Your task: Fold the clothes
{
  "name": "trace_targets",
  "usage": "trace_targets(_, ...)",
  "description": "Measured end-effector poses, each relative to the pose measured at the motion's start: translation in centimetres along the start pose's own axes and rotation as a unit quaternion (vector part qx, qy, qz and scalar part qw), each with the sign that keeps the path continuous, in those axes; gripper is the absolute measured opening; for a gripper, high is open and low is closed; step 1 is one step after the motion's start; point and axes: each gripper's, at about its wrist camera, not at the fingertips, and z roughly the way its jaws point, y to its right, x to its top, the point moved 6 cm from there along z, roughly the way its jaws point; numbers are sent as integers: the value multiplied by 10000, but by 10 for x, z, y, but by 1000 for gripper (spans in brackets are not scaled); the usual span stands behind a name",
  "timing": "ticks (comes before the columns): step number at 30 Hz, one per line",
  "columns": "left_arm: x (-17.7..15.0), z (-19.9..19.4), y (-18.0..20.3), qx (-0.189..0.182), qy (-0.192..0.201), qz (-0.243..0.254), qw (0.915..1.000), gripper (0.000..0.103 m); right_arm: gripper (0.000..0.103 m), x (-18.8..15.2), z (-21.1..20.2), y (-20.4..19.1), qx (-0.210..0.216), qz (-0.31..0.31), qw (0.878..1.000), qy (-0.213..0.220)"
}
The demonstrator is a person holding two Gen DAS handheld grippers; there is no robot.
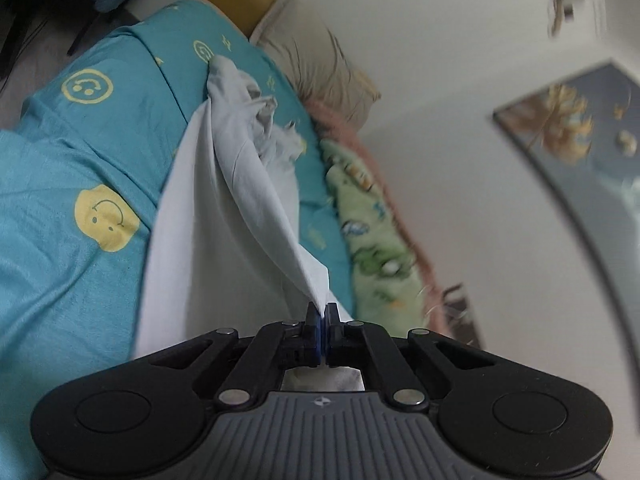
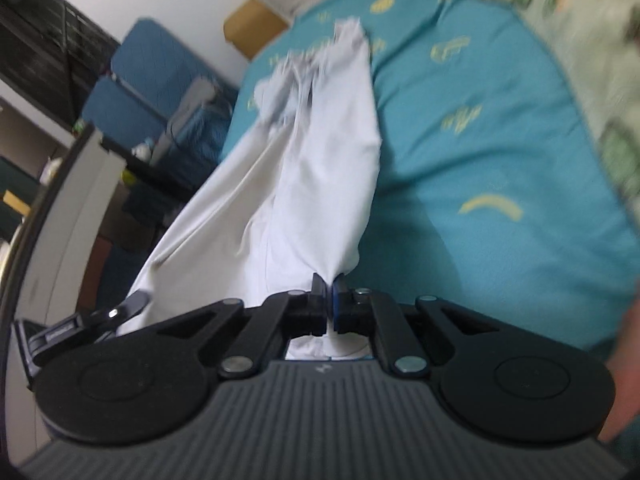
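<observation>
A white garment (image 1: 224, 200) hangs stretched from my left gripper (image 1: 322, 312), which is shut on one edge of it, down to the teal bed sheet (image 1: 60, 240). Its far end lies bunched on the bed. In the right wrist view the same white garment (image 2: 304, 176) runs from my right gripper (image 2: 330, 286), shut on another edge, out over the bed sheet (image 2: 500, 152). Both grippers hold the cloth lifted above the bed. The other gripper shows at the lower left of the right wrist view (image 2: 100, 316).
The bed has a teal sheet with yellow smiley prints. A beige pillow (image 1: 320, 52) and a green patterned blanket (image 1: 372, 240) lie along the wall side. A framed picture (image 1: 580, 120) hangs on the wall. Blue folding chairs (image 2: 148, 80) and shelves stand beside the bed.
</observation>
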Motion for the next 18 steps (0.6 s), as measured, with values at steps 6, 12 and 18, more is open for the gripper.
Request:
trace_targets(6, 4, 3, -36, 1115, -125, -414, 9928, 2, 6, -4, 6, 24, -39, 324, 9995, 3)
trace_targets(12, -10, 38, -70, 2371, -801, -576, 9665, 58, 6, -13, 20, 35, -85, 516, 9986, -56)
trace_targets(18, -19, 49, -81, 2898, -1170, -470, 9488, 58, 6, -19, 30, 38, -376, 342, 9986, -165)
